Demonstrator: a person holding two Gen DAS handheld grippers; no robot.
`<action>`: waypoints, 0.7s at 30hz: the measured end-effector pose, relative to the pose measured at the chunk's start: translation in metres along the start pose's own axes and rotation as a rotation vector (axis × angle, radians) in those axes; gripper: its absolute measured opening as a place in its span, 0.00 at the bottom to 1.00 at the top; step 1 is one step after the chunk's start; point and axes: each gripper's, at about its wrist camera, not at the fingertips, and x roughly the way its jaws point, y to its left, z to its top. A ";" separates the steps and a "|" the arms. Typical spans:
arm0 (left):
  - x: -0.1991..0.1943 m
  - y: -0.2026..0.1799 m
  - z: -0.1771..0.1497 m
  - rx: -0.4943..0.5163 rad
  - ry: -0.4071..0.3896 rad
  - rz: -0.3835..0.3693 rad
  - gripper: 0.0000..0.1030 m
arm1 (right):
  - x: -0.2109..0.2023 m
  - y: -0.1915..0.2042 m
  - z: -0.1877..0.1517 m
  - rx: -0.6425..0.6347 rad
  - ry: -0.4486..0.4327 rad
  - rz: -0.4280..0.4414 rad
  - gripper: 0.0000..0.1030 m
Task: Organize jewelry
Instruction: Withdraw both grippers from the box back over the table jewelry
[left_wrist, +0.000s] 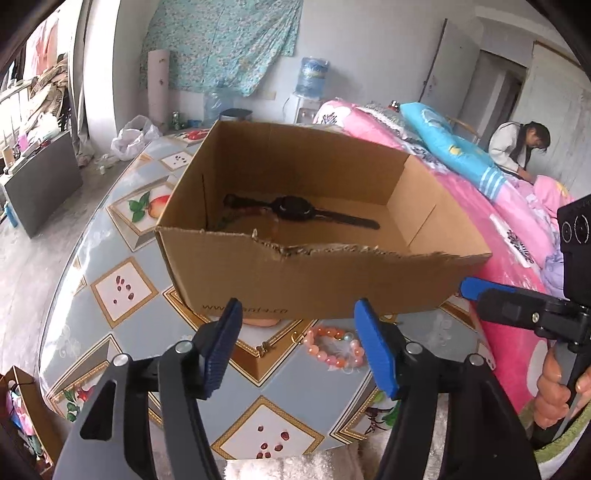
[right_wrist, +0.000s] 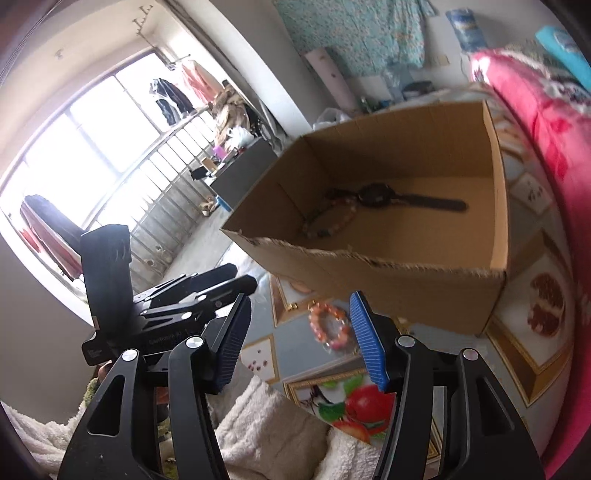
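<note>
Pink bead bracelet (left_wrist: 334, 350) lies flat on counter (left_wrist: 122, 236) just before box (left_wrist: 314, 280), at 12 o'clock betw. left gripper (left_wrist: 301, 347)'s spread, empty fingers; right gripper (right_wrist: 299, 343), also spread/empty, sits further off.

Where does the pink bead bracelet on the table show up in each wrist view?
Left wrist: pink bead bracelet lies lower centre on the table, just in front of the cardboard box, beside the right-hand blue finger.
Right wrist: it lies lower centre, below the box's torn front edge.
Shared landmark: the black watch inside the box.
</note>
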 end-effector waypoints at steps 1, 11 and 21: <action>0.002 0.000 0.000 -0.001 0.000 0.005 0.62 | 0.000 -0.002 -0.001 0.000 0.009 0.000 0.52; 0.024 0.006 -0.004 -0.039 0.032 0.015 0.65 | 0.003 -0.006 -0.010 0.005 0.080 0.018 0.52; 0.019 0.014 -0.014 -0.078 0.016 -0.007 0.65 | 0.005 -0.002 -0.021 0.029 0.105 -0.033 0.52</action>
